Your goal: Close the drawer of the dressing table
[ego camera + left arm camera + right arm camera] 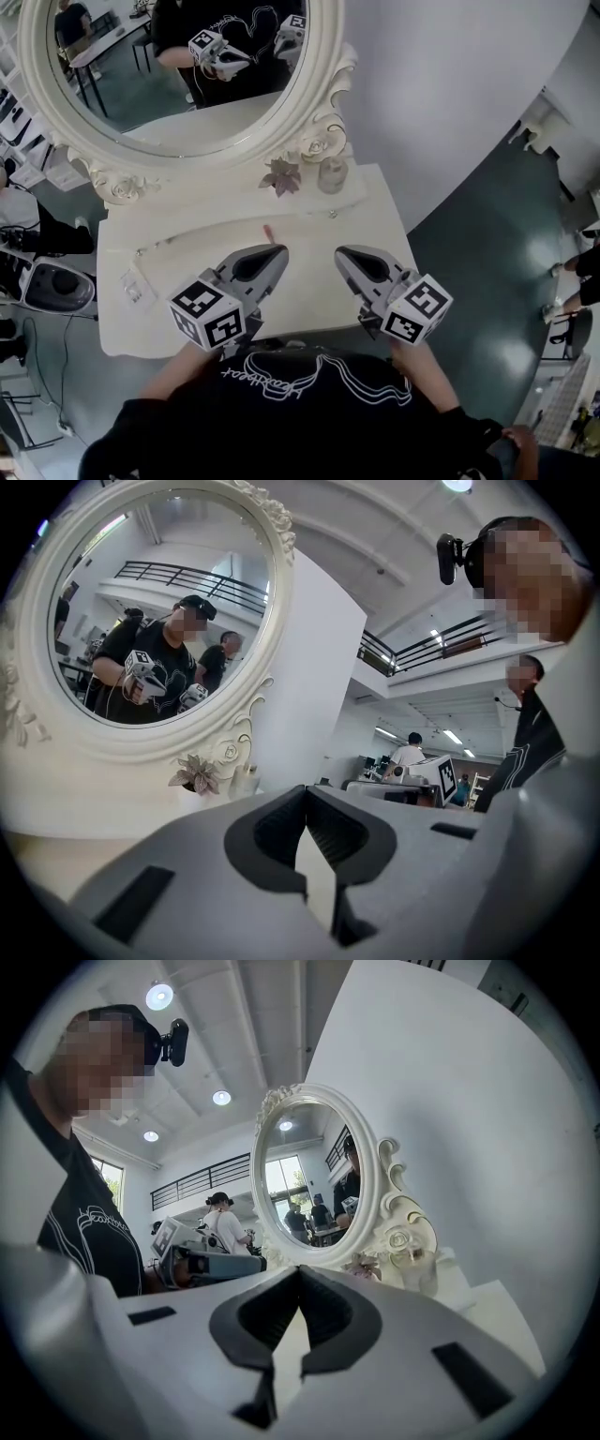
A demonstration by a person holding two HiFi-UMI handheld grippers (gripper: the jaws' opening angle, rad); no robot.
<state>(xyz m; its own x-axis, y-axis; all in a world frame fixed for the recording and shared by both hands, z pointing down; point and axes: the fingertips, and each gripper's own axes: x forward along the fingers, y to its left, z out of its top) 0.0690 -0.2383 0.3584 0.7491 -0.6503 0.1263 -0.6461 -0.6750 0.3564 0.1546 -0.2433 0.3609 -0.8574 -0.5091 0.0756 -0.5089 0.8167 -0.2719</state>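
Observation:
The white dressing table (187,253) with its oval mirror (178,75) stands right in front of me. No drawer front shows in any view; the table's front edge (309,330) lies under my grippers and the person's body. My left gripper (274,251) hovers over the tabletop near the front, pointing at the mirror, its jaws shut with nothing between them. My right gripper (341,251) hangs beside it to the right, also shut and empty. In the left gripper view the left gripper's tips (307,791) meet, and in the right gripper view the right gripper's tips (299,1272) meet too.
A dried flower (281,176) and a small glass bottle (332,174) stand at the mirror's foot. A small pink item (268,232) and a clear packet (129,286) lie on the tabletop. A grey seat (52,286) stands left; a white wall (450,103) and people are to the right.

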